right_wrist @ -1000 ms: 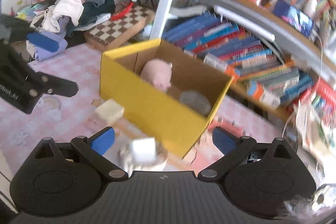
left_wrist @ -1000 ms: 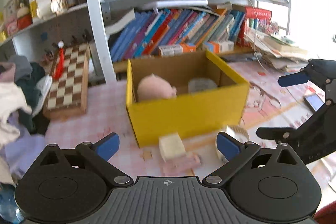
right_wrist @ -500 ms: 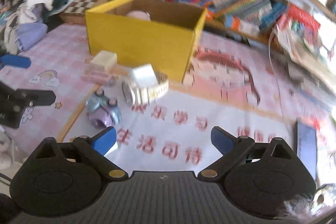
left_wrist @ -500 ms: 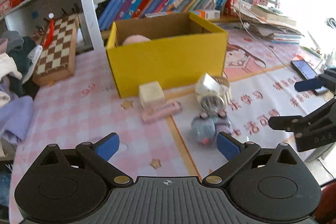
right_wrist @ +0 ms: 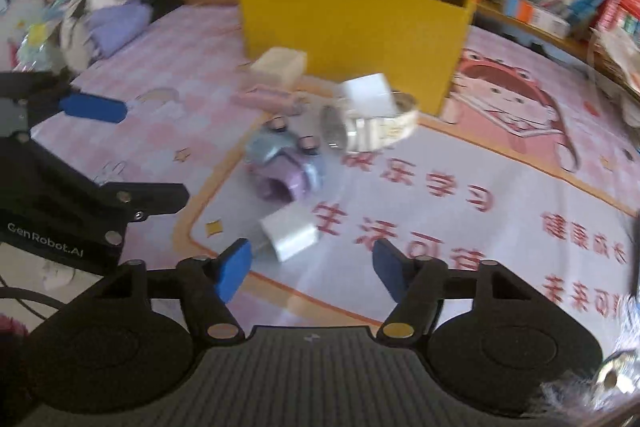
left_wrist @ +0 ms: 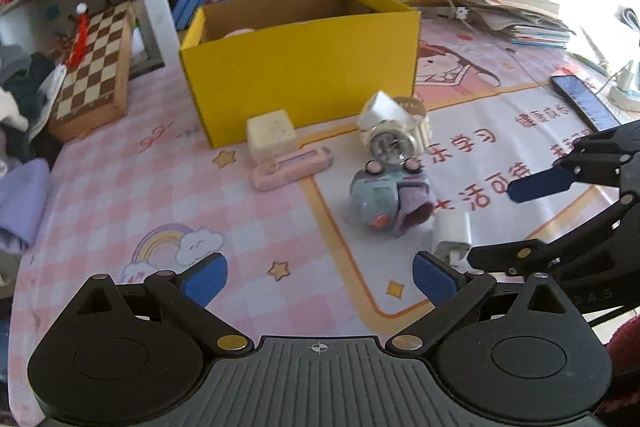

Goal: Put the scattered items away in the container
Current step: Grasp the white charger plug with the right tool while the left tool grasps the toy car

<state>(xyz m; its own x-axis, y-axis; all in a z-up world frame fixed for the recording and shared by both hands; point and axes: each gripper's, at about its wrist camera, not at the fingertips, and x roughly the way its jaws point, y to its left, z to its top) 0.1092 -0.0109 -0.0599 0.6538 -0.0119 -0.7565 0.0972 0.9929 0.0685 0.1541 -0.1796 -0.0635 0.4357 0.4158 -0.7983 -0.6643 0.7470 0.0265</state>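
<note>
Matt yellow cardboard box (left_wrist: 304, 67); glossy plastic toy car (left_wrist: 390, 197); wooden chessboard (left_wrist: 94, 67)

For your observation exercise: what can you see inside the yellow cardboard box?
Inside the yellow cardboard box, only the top of a pale pink rounded object shows above the front wall in the left wrist view. The rest of the interior is hidden by that wall.
</note>
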